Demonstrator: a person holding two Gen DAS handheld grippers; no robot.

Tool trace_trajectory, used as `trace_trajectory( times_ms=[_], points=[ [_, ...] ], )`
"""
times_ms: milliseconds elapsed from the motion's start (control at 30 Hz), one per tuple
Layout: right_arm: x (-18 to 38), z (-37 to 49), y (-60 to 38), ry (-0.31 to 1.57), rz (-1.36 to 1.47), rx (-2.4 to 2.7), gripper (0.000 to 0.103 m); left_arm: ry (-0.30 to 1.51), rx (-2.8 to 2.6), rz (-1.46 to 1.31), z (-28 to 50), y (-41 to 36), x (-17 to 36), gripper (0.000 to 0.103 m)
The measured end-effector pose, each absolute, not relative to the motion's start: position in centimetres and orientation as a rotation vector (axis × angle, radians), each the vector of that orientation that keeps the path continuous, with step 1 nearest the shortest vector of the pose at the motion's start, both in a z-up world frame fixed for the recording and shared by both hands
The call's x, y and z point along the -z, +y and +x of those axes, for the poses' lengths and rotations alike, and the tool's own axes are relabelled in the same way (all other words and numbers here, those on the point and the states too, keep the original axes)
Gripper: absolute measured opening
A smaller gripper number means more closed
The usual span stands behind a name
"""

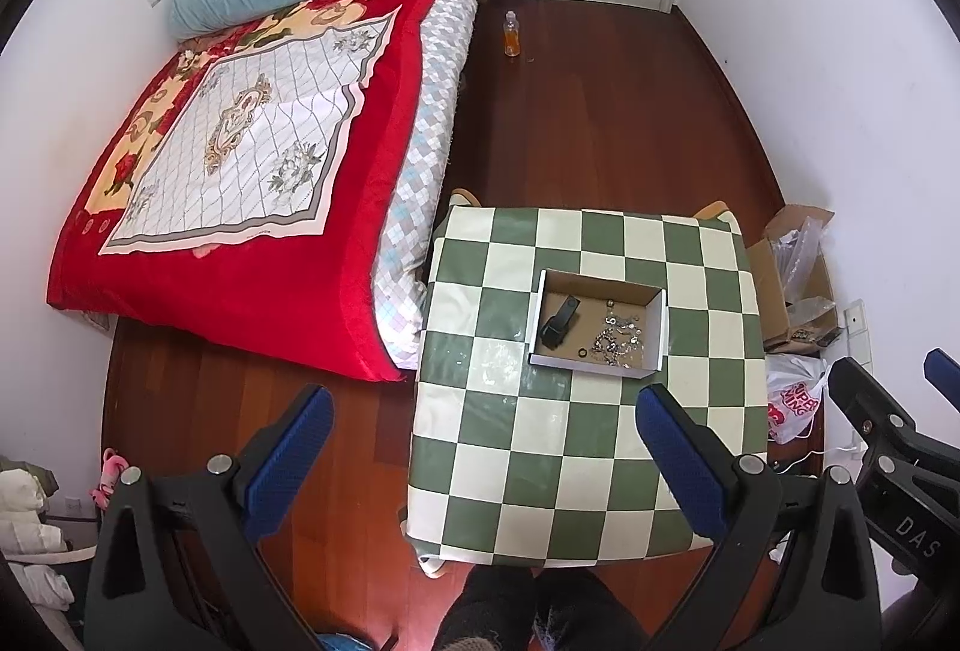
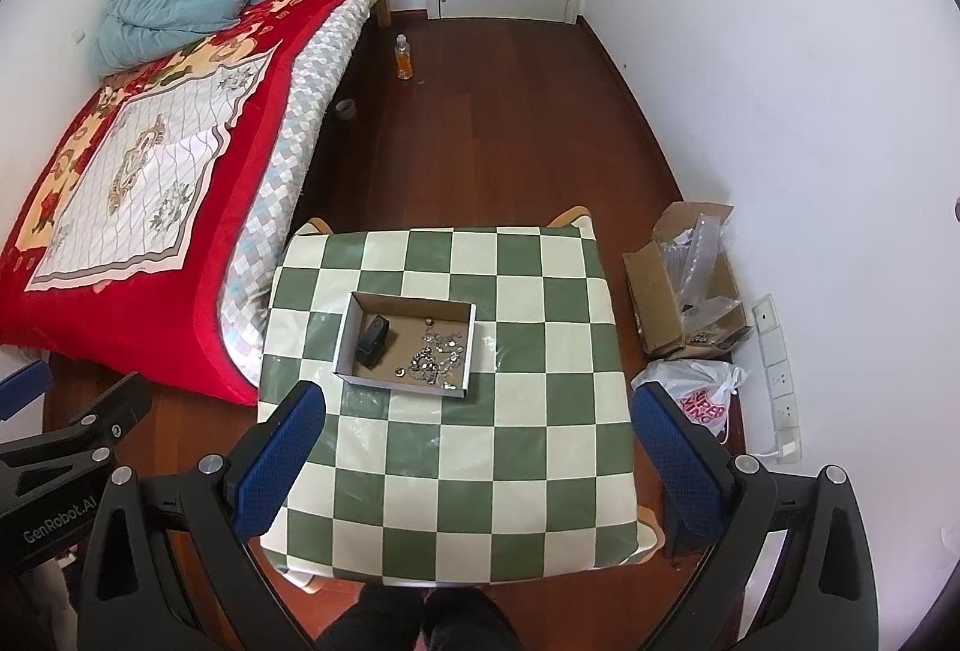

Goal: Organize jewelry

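While both jaws gape high above, jewelry [image 2: 435, 357] lies boxed [image 2: 354, 312].

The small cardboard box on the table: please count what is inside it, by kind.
Inside the cardboard box:
Black watch-like item: 1
Tangled heap of silver jewelry: 1, its pieces too small to count
Small separate rings or beads: about 2
Total: about 4

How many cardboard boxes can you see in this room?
2: a shallow box on the checkered table, and an open box on the floor by the right wall.
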State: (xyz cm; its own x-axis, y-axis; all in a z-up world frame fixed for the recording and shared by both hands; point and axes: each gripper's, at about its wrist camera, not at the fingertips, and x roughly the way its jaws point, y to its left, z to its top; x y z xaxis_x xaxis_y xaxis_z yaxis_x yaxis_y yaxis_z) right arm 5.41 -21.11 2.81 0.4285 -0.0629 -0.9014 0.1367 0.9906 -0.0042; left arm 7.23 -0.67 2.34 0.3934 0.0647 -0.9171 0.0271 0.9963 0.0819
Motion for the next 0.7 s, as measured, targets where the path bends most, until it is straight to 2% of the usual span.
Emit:
trace_trajectory(
  times_ms=[700],
  points=[
    [-3.5,4.7,-20.8,1.105,0.062,0.141,0.103,1.120,-0.017,0.090,7.0,-0.2,-3.7,0.103]
  ],
)
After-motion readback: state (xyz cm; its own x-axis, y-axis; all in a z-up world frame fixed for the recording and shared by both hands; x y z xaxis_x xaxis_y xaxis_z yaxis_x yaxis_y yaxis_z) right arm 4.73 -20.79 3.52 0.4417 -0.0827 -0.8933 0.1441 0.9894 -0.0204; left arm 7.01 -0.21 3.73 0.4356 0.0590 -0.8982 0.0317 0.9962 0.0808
